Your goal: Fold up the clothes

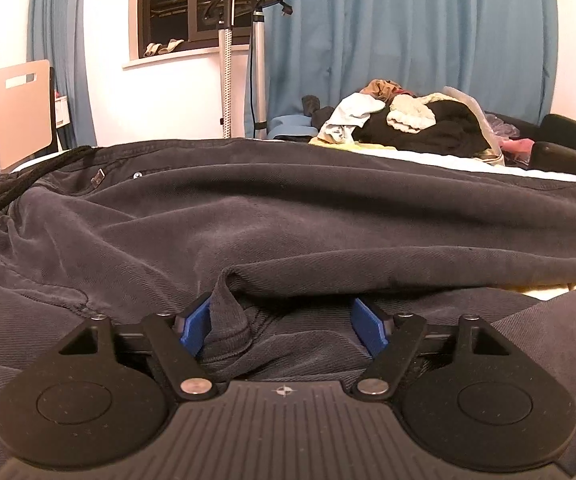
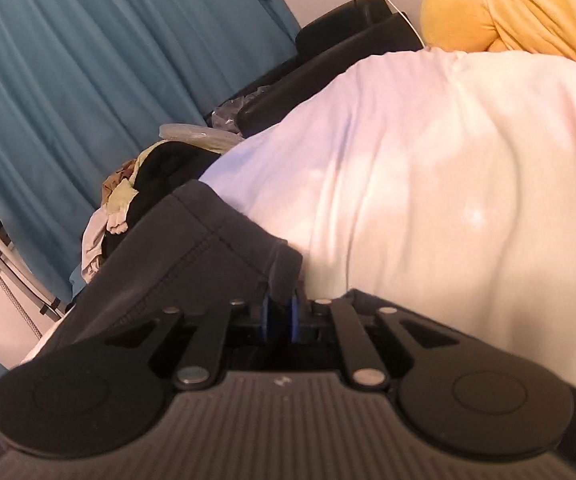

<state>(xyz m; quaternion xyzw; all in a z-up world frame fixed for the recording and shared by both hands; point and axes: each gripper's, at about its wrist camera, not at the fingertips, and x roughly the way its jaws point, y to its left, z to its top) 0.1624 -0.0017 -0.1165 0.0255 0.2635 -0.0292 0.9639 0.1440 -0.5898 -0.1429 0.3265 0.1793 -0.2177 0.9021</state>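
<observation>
The left gripper (image 1: pixel 284 328), black with blue finger pads (image 1: pixel 194 330), has its jaws spread wide, a bunched fold of the dark grey corduroy trousers (image 1: pixel 288 216) lying against the left-side pad but not pinched. Those trousers spread across the bed in heavy creases from 9 o'clock to 3 o'clock, with a small metal rivet (image 1: pixel 137 175) and a black drawstring (image 1: pixel 4 184) toward 10 o'clock. Beyond them, at 1 o'clock, a heap of mixed unfolded clothes (image 1: pixel 416 124) sits on the white bedsheet (image 1: pixel 468 162), with a garment steamer stand (image 1: pixel 244 60) at 12 o'clock before the blue curtain (image 1: pixel 408 28). The right gripper (image 2: pixel 282 312) has its blue pads drawn nearly together, pinching a hemmed corner of the same dark trousers (image 2: pixel 192 256). From there the pale sheet (image 2: pixel 448 168) rises toward 1 o'clock, where a yellow fleece garment (image 2: pixel 500 4) lies, and a black armchair (image 2: pixel 328 60) stands at 12 o'clock.
</observation>
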